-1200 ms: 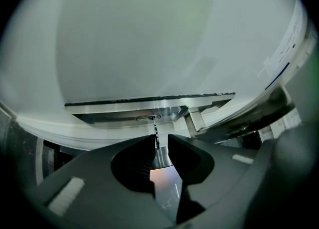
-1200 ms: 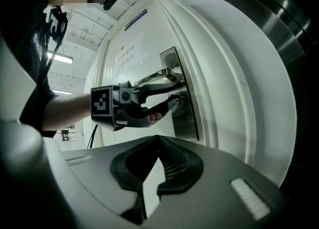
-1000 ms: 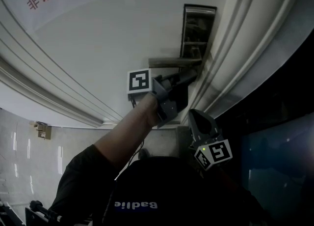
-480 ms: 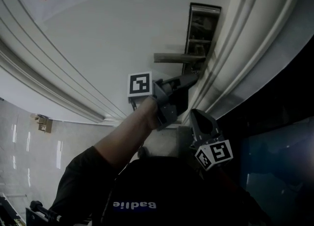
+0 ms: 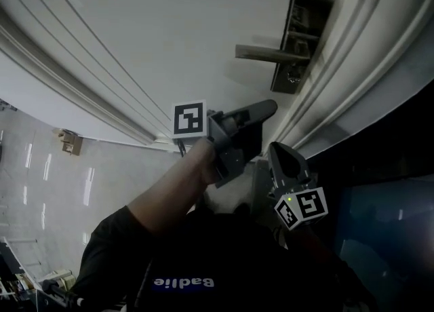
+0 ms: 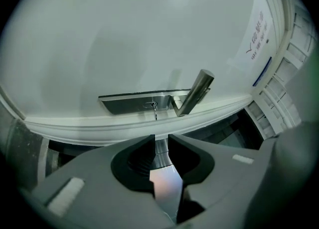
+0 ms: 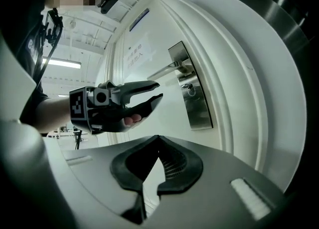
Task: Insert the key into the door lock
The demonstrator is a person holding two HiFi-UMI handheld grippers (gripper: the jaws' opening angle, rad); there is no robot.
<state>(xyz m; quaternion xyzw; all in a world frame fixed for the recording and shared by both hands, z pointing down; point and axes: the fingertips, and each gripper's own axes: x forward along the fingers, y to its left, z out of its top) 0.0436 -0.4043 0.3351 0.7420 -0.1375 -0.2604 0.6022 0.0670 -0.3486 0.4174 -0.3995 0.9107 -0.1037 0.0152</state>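
At the white door (image 6: 124,34), my left gripper (image 6: 160,141) hangs with jaws slightly parted and gripping nothing. There is open air between its tips and the steel lock plate (image 6: 127,103), which sits close beside the door's moulded edge (image 6: 99,128). The small metal key (image 6: 155,108) sits in the keyhole just beside the lever handle (image 6: 197,91), sticking out from the plate. My right gripper (image 7: 158,141) is held lower, jaws closed and empty.
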